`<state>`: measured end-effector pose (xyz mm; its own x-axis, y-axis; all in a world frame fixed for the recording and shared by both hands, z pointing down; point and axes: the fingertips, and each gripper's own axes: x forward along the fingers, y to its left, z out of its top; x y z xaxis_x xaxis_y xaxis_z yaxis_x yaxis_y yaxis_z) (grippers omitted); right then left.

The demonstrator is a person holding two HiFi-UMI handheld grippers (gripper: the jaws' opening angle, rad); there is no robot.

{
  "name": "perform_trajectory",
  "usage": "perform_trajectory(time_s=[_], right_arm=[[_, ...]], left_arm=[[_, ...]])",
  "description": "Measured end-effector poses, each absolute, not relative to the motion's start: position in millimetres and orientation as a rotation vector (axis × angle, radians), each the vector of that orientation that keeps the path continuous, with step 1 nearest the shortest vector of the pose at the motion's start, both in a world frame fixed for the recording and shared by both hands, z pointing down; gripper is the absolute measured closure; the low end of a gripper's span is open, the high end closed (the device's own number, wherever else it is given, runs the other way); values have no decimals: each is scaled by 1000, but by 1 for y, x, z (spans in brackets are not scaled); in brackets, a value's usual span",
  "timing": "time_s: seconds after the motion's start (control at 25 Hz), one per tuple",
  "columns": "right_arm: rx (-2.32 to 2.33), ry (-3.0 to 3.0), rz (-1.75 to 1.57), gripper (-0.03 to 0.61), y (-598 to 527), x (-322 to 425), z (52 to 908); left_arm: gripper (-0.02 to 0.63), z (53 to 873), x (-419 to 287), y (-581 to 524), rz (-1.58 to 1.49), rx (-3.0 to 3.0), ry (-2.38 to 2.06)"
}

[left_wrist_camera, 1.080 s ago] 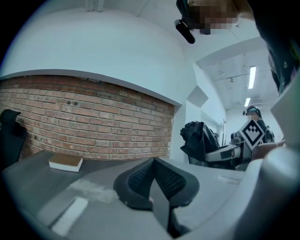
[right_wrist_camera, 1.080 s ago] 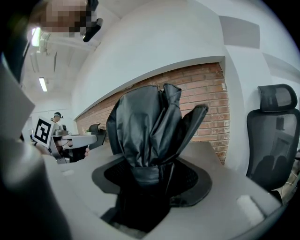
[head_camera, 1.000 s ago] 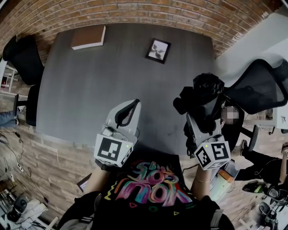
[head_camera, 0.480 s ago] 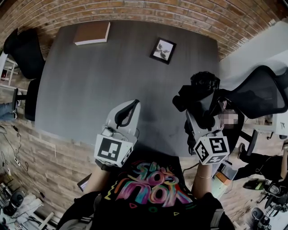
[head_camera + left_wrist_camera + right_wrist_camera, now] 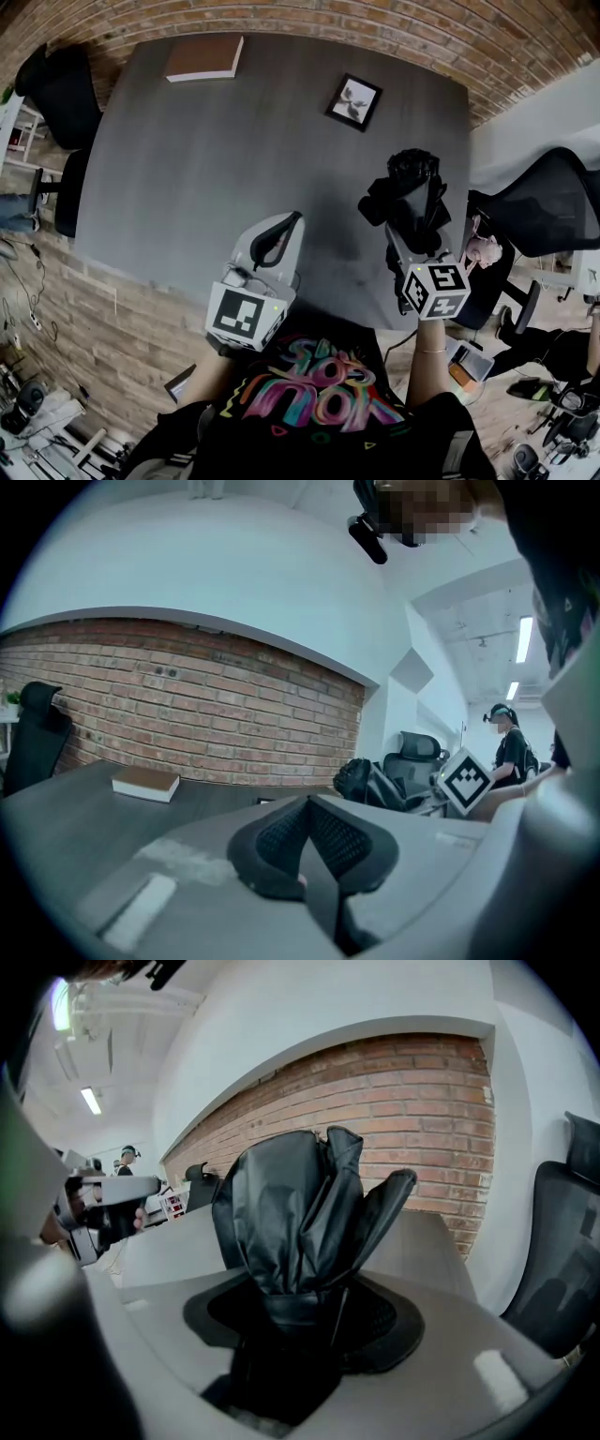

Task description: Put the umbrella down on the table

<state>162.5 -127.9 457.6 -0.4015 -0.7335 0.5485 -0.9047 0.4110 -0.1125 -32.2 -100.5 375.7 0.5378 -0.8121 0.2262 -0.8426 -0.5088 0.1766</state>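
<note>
A folded black umbrella point(image 5: 410, 197) is clamped in my right gripper point(image 5: 415, 236), held over the near right part of the dark grey table point(image 5: 216, 159). In the right gripper view the umbrella point(image 5: 298, 1222) rises from between the jaws and its loose fabric fills the centre. My left gripper point(image 5: 272, 240) hovers over the table's near edge, shut with nothing between its black pads point(image 5: 281, 841). From the left gripper view the umbrella point(image 5: 361, 780) shows at the right, with the marker cube of the other gripper point(image 5: 466, 779) beside it.
A brown book point(image 5: 204, 58) lies at the table's far left and a small picture frame point(image 5: 355, 101) at the far right. Black office chairs stand at the left point(image 5: 61, 103) and the right point(image 5: 548, 202). A brick wall point(image 5: 309, 21) runs behind the table.
My right gripper has carried the umbrella leftward and forward, from beside the table's right edge to above the tabletop. The left gripper has hardly moved.
</note>
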Motion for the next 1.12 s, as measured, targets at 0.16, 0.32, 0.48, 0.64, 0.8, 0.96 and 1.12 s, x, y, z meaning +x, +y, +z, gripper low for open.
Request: perform_trajectory(time_s=[0.16, 0.32, 0.48, 0.64, 0.8, 0.96, 1.12], right_arm=[[1349, -2226, 585, 327, -130, 155, 486], [1302, -2195, 590, 327, -131, 149, 508], [1269, -2181, 597, 327, -137, 144, 526], [1249, -2164, 608, 327, -146, 140, 541], [1224, -2152, 611, 327, -156, 134, 553], [1213, -2137, 617, 327, -165, 128, 564], [1218, -2115, 644, 325, -169, 125, 576]], left_arm=[[614, 376, -30, -99, 159, 2483, -1377], [614, 383, -32, -97, 173, 2461, -1385], [614, 389, -34, -98, 199, 2469, -1392], [614, 392, -33, -98, 208, 2442, -1397], [614, 395, -33, -97, 219, 2430, -1405], [614, 396, -35, -98, 222, 2419, -1414], [614, 396, -40, -100, 223, 2414, -1425]])
